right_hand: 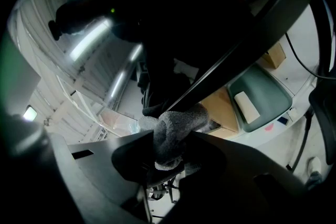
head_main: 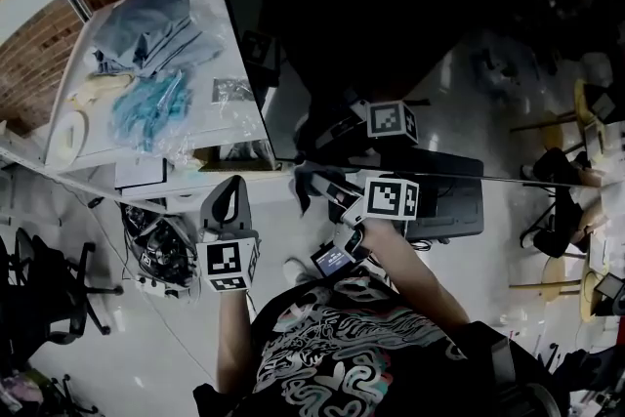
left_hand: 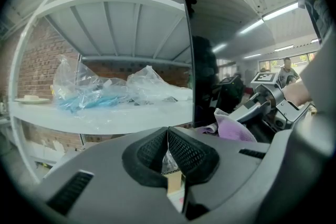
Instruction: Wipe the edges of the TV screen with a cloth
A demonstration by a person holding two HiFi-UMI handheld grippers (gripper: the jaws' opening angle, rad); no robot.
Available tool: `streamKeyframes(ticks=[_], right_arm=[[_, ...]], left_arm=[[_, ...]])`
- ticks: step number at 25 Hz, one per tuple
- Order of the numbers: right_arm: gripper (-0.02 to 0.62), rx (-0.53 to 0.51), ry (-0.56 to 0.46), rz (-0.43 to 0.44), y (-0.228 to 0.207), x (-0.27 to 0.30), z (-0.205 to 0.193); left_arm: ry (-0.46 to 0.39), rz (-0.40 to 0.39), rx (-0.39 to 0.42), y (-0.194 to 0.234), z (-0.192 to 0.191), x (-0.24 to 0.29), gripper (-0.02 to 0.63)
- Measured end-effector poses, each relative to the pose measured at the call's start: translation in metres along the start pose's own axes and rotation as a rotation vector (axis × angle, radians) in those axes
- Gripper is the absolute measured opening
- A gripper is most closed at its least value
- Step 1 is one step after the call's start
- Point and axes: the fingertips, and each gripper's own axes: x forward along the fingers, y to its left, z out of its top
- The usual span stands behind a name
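One cloth point(right_hand: 170, 136), bunched into a grey wad, is pressed against the lower edge of the TV screen point(head_main: 391, 15), close to the screen's left corner. It is clamped between the jaws of the right gripper point(head_main: 322, 186), which are closed tight on its middle. The dark glass mirrors that gripper just above the contact point.

The left gripper point(head_main: 232, 195) hangs to the left and a little nearer, apart from the screen. Its jaws are brought together with nothing between them. Farther left, beyond the screen's left edge, a white shelf point(left_hand: 105, 113) carries clear plastic bags point(head_main: 146, 44) with blue and pale contents.

Progress, as a judgement: wiping is under way along the bottom edge. No streak, dust line or damp trace shows on the frame, so which edges are finished cannot be told. The left side, the top and the far right run of the border are presumably left to check.
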Motion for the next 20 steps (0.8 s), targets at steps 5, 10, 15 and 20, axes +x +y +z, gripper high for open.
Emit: streamKeyframes(ticks=[5, 10, 15, 20], right_arm=[[0.135, -0.003, 0.013, 0.019, 0.008, 0.012, -0.007], [0.135, -0.007, 0.019, 0.027, 0.02, 0.035, -0.018], [0.135, -0.068, 0.029, 0.034, 0.035, 0.044, -0.028], [0.135, -0.268, 0.032, -0.002, 0.05, 0.04, -0.04]], left_arm=[[0.007, 0.015, -0.003, 0.007, -0.003, -0.006, 0.02], [0.004, 0.012, -0.008, 0.023, -0.009, -0.01, 0.018], [0.003, 0.015, -0.011, 0.032, -0.01, -0.014, 0.018], [0.004, 0.005, 0.052, 0.026, -0.005, -0.016, 0.018]])
